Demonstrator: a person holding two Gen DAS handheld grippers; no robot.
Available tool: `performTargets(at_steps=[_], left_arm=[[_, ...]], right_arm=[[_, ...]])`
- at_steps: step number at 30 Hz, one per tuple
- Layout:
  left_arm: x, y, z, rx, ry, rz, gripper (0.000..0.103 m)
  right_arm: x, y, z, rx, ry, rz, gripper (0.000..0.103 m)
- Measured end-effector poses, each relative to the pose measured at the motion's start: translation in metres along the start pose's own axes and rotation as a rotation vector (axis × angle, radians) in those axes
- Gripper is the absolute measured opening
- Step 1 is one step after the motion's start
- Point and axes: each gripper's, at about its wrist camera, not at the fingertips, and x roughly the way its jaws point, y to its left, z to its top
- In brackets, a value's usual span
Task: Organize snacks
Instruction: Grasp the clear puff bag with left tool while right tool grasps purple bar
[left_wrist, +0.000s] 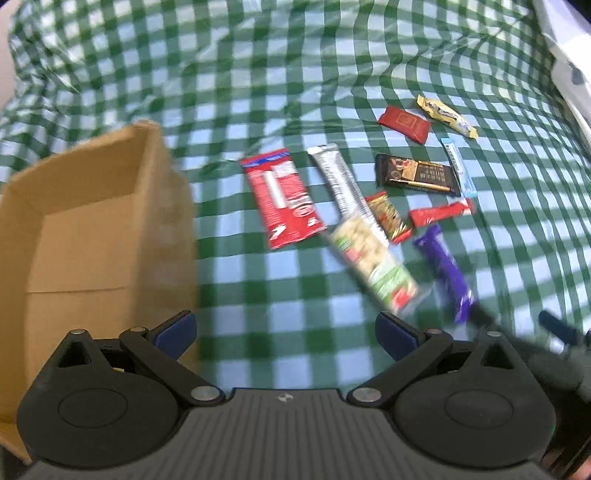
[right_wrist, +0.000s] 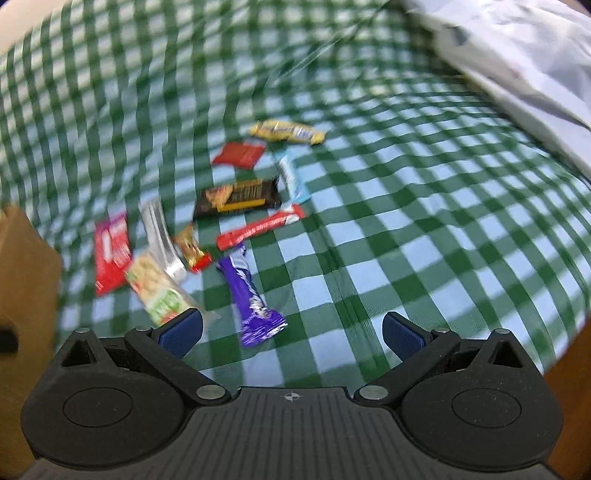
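We see our left gripper (left_wrist: 284, 332) and right gripper (right_wrist: 291, 332) with jaws wide, holding nothing, above a wrinkled green-checked cloth (left_wrist: 258, 92). Flat, glossy snack wrappers lie scattered there: a purple bar (right_wrist: 255, 302) nearest, a red packet (left_wrist: 282, 197), a silver stick (left_wrist: 341, 181). An open cardboard box (left_wrist: 85, 236) stands at the left.

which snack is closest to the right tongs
The purple bar: it lies just ahead of the open right tongs, nearer than every other wrapper.
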Motion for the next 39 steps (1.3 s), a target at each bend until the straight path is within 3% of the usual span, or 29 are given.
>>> performTargets(at_steps=[5, 9, 13, 15, 21, 30, 35, 36, 37, 38, 39], left_arm=[[0.053, -0.028, 0.033, -0.031, 0.073, -0.088, 0.103], [0.097, -0.049, 0.044, -0.013, 0.122, -0.052, 0.103], [0.136, -0.048, 0.033, 0.020, 0.224, -0.030, 0.103], [0.136, -0.034, 0.022, -0.029, 0.177, -0.080, 0.103], [0.132, -0.032, 0.019, -0.019, 0.164, -0.069, 0.103], [0.143, -0.038, 0.042, 0.008, 0.215, -0.080, 0.103], [0.136, -0.041, 0.039, 0.040, 0.215, -0.065, 0.102], [0.129, -0.042, 0.037, 0.040, 0.189, -0.050, 0.089], [0.121, -0.042, 0.036, 0.036, 0.153, -0.052, 0.062], [0.114, -0.042, 0.036, 0.040, 0.130, -0.061, 0.048], [0.109, -0.042, 0.035, 0.050, 0.122, -0.063, 0.040]], right_arm=[[0.043, 0.004, 0.007, -0.117, 0.058, -0.001, 0.103], [0.067, 0.003, 0.013, -0.177, 0.043, -0.001, 0.103], [0.087, 0.002, 0.016, -0.251, -0.008, 0.008, 0.103], [0.095, -0.001, 0.012, -0.262, -0.017, 0.019, 0.103], [0.097, -0.003, 0.002, -0.254, -0.106, 0.053, 0.103], [0.102, 0.001, 0.019, -0.276, -0.006, 0.053, 0.103], [0.103, 0.002, 0.017, -0.290, -0.016, 0.051, 0.102], [0.102, 0.003, 0.017, -0.299, -0.014, 0.050, 0.093], [0.099, 0.004, 0.017, -0.317, -0.021, 0.064, 0.083], [0.094, 0.006, 0.017, -0.337, -0.038, 0.084, 0.057], [0.089, 0.010, 0.015, -0.364, -0.058, 0.094, 0.048]])
